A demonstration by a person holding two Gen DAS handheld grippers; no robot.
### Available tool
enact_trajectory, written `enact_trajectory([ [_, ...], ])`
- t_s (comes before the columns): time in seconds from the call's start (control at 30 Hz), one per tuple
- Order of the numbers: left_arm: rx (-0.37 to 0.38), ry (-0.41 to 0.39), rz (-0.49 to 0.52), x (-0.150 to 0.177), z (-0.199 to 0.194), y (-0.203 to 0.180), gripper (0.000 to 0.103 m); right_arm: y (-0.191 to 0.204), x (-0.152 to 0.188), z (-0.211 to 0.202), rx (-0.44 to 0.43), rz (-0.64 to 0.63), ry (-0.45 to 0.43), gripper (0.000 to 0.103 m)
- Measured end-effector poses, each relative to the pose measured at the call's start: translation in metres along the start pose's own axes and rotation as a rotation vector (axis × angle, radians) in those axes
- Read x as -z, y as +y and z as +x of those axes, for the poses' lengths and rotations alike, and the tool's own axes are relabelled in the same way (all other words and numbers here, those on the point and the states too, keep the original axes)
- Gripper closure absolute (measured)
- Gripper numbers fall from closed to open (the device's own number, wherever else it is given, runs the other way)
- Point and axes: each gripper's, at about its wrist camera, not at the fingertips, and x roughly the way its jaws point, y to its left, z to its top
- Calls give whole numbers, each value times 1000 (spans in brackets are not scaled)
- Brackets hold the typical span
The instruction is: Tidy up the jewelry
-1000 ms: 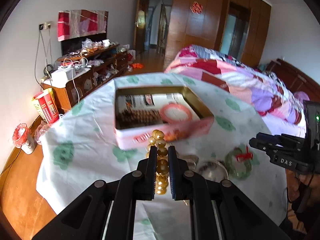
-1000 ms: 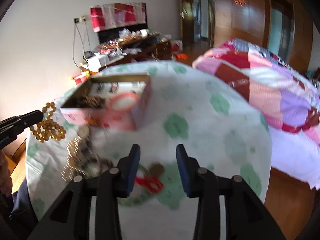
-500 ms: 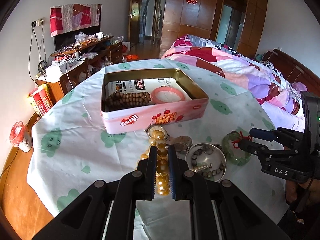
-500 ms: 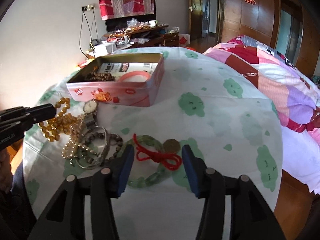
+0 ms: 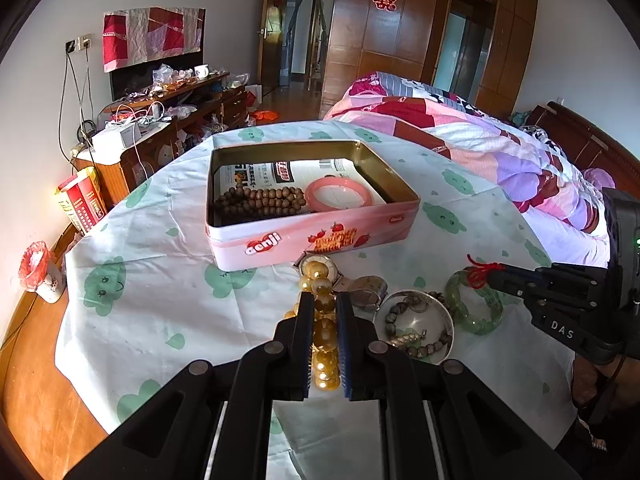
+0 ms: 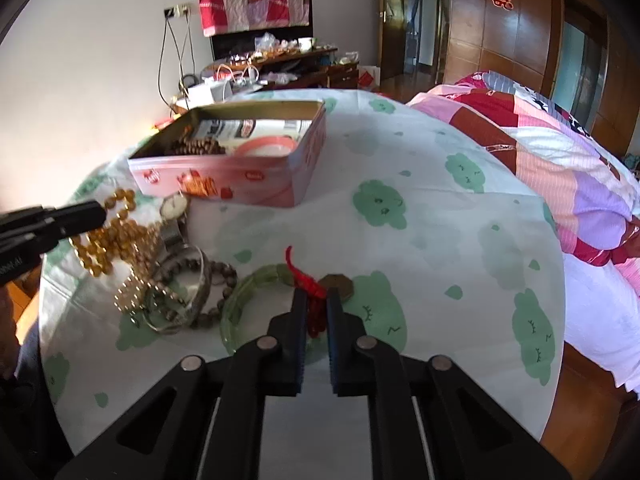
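Observation:
My left gripper [image 5: 324,304] is shut on a string of amber beads [image 5: 318,276], which hangs just in front of the pink tin [image 5: 280,240]; the right wrist view shows the amber beads [image 6: 116,236] draped from its tip. The tin holds brown wooden beads [image 5: 260,200] and a pink bangle [image 5: 338,196] on printed paper. My right gripper [image 6: 317,300] is closing on the red cord [image 6: 310,284] tied to the green bangle [image 6: 256,284], with the cord pinched between its pads. The bangle rests on the cloth.
A wristwatch [image 5: 360,284], a silver bangle with bead bracelets [image 5: 416,324] and a pearl chain [image 6: 132,292] lie heaped between the grippers. A brown coin [image 6: 338,284] sits by the cord. A quilted bed [image 5: 480,140] borders the round table on the right; a cluttered sideboard [image 5: 160,120] stands left.
My right gripper's jaws, open astride the red cord half a second ago, have closed on it. The left gripper still holds the amber beads in the same place.

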Motion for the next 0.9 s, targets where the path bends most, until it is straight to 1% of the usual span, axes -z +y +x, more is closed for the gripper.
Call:
enact_trajectory([
  [0.43, -12, -92, -16, -27, -25, 13, 93, -8, -27, -28, -15, 32, -108, 92],
  [0.7, -29, -135, -12, -48, -29, 21, 93, 2, -47, -26, -38, 5, -137, 92],
  [0.9, -54, -160, -15, -64, -25, 30, 93, 10, -65, -22, -63, -15, -159, 92],
])
